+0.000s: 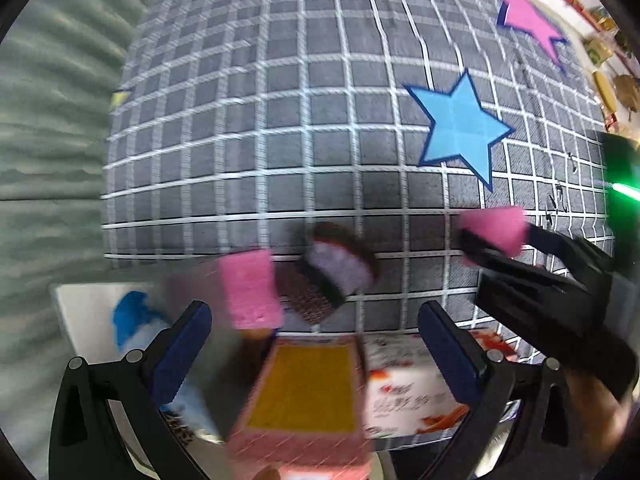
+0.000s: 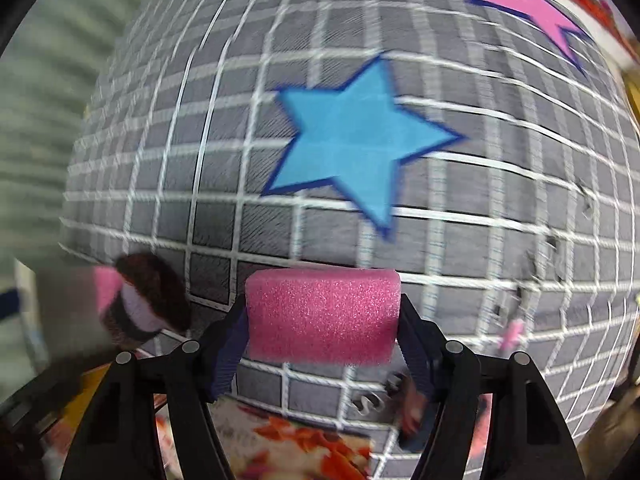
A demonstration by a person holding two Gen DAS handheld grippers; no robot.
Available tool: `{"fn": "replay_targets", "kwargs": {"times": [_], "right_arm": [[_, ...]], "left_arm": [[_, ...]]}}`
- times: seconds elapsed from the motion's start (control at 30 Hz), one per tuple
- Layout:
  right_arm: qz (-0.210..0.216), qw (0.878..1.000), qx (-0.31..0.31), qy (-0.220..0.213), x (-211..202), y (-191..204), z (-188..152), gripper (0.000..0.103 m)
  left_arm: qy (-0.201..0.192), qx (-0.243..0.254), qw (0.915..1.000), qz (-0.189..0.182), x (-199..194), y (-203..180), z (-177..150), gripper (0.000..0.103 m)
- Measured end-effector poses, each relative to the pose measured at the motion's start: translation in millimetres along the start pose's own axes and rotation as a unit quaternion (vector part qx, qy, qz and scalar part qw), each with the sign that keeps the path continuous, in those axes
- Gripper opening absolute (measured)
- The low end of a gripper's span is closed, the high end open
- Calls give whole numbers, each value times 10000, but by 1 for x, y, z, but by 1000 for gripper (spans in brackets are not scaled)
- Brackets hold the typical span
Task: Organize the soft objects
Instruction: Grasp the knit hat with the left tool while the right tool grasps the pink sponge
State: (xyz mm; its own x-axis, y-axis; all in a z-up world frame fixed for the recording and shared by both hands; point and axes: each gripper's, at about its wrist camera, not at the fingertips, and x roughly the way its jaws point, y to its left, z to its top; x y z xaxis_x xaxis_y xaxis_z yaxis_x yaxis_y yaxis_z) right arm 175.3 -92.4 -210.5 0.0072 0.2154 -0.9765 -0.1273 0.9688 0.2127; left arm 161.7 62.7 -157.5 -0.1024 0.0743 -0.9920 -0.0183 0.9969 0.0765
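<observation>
The pink foam block (image 2: 323, 314) sits crosswise between the two fingers of the right tool (image 2: 324, 320), pinched at both ends and lifted clear of the grey checked cloth (image 2: 240, 140) that covers the worktop. From the left wrist view the same block (image 1: 493, 230) shows at the tip of the right tool (image 1: 490, 236), off to the right side.

The left tool (image 1: 316, 344) stands with its blue-padded fingers spread wide and nothing between them. Just ahead of it lie a second pink foam piece (image 1: 251, 288) and a dark brown and pale lilac soft thing (image 1: 338, 272); the blur there is heavy, so what that thing is cannot be told. Below the spread fingers is a pink box with a yellow inside (image 1: 304, 396), and beside it, on the right, a white printed box with orange marks (image 1: 404, 396). On the left a white tray (image 1: 80, 308) holds something blue (image 1: 130, 320).

A blue star (image 2: 356, 140) and a pink star (image 2: 524, 4) are on the cloth farther out.
</observation>
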Motion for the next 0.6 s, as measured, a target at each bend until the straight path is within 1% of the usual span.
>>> {"fn": "replay_targets", "kwargs": {"times": [0.03, 0.13, 0.2, 0.23, 0.27, 0.33, 0.37, 0.4, 0.43, 0.47, 0.5, 0.53, 0.57, 0.6], "right_arm": [[97, 9998, 134, -92, -13, -16, 0, 70], [326, 9983, 381, -283, -38, -42, -2, 70], [474, 9969, 497, -386, -57, -44, -7, 71], [536, 9959, 576, -454, -65, -51, -10, 71], [591, 9951, 625, -488, -71, -50, -15, 71], [729, 9929, 745, -579, -85, -63, -22, 71], [749, 9923, 773, -616, -85, -66, -24, 71], [773, 9916, 802, -653, -89, -69, -29, 71], [816, 9908, 827, -687, -94, -73, -32, 71], [849, 9903, 849, -702, -96, -75, -35, 71], [895, 9894, 894, -713, -99, -77, -39, 71], [927, 9886, 940, -719, -97, -69, -43, 71], [945, 9880, 983, -726, -96, -68, -45, 71], [958, 9873, 1026, -739, -98, -70, -49, 71]], "left_arm": [[89, 11, 10000, 2, 5, -4, 5, 103], [437, 143, 9988, 144, 27, -19, 25, 103], [666, 178, 9969, 369, 43, -26, 33, 103], [776, 236, 9957, 454, 51, -29, 36, 103], [955, 291, 9934, 571, 61, -32, 39, 103], [1187, 359, 9898, 699, 74, -34, 40, 103], [1293, 406, 9878, 770, 81, -36, 40, 102], [1357, 417, 9864, 827, 86, -36, 40, 99], [1422, 404, 9854, 844, 90, -36, 40, 89], [1510, 398, 9846, 780, 94, -37, 40, 80], [1577, 399, 9835, 788, 97, -38, 39, 63], [1588, 427, 9826, 868, 98, -38, 37, 58], [1545, 486, 9833, 830, 97, -39, 36, 55], [1511, 566, 9836, 808, 95, -40, 33, 48]]}}
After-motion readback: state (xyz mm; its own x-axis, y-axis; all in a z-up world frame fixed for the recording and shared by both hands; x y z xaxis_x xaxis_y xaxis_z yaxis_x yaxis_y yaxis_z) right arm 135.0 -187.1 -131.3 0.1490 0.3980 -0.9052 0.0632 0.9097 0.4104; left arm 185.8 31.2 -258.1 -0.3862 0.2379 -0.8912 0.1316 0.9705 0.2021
